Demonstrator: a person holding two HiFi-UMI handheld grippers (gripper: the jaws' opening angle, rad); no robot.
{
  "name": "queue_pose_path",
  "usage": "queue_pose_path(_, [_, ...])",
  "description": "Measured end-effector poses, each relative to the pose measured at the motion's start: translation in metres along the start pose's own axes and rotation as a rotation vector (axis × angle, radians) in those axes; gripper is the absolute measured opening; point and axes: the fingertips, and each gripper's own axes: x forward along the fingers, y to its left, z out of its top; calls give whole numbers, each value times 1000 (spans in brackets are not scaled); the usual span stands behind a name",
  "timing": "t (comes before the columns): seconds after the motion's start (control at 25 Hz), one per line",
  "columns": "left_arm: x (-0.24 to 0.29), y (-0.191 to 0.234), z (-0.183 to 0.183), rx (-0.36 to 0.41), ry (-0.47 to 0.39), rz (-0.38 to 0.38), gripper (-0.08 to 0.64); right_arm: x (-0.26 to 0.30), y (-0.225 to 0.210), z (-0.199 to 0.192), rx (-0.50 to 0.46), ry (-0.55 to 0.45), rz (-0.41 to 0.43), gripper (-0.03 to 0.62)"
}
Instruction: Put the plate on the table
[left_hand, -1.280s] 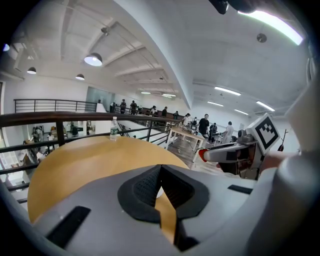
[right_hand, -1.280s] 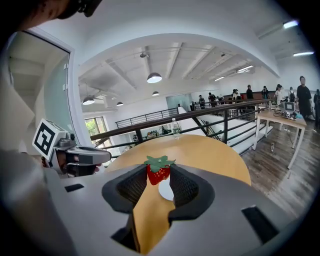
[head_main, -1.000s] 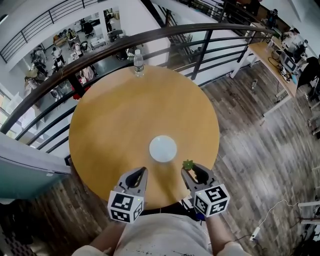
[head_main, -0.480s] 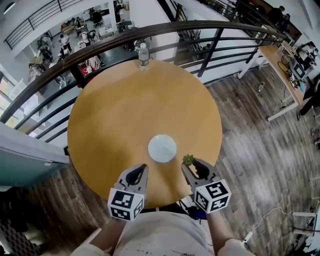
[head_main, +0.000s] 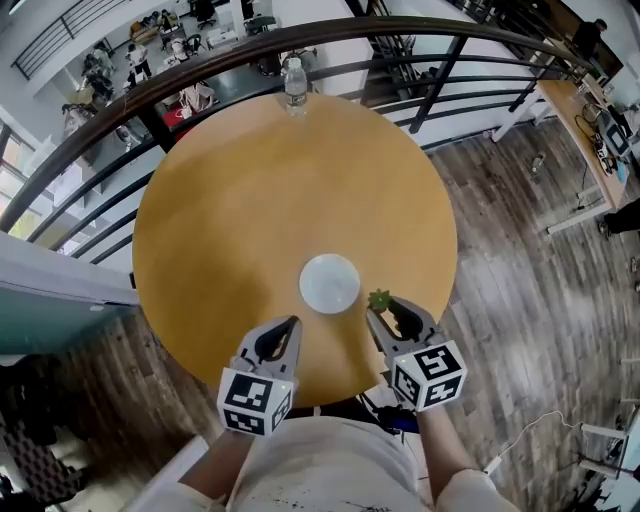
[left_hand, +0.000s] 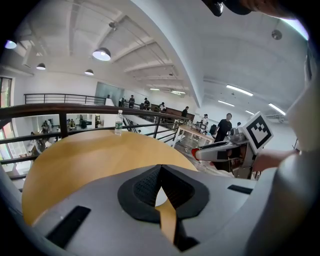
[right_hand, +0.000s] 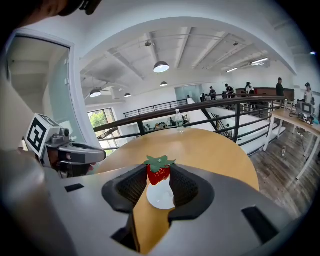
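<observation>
Now, your right gripper (head_main: 385, 308) pinches a strawberry (right_hand: 159, 173) (left gripper (head_main: 292, 323): jaws together, empty); loosen early and it could roll past the plate (head_main: 329, 283).

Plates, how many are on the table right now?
1. The plate lies on the table toward the person's edge, just left of the strawberry in the right gripper. No other shows.

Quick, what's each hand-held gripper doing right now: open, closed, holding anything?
Left hand-held gripper: closed, nothing in it.
Right hand-held gripper: closed on a strawberry.
</observation>
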Motion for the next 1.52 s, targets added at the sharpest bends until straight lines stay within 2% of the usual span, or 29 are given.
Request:
queue_pose_path(0.64, [32, 35, -23, -48, 40, -10, 23, 68, 0, -30, 13, 88, 38, 153])
queue_pose_path(1.12, [51, 49, -37, -74, 62, -11, 23, 106, 2, -53, -21, 150, 65, 153])
queue_pose_path(1.52, [57, 59, -47, -56, 86, 7, 23, 137, -14, -77, -33, 201, 52, 153])
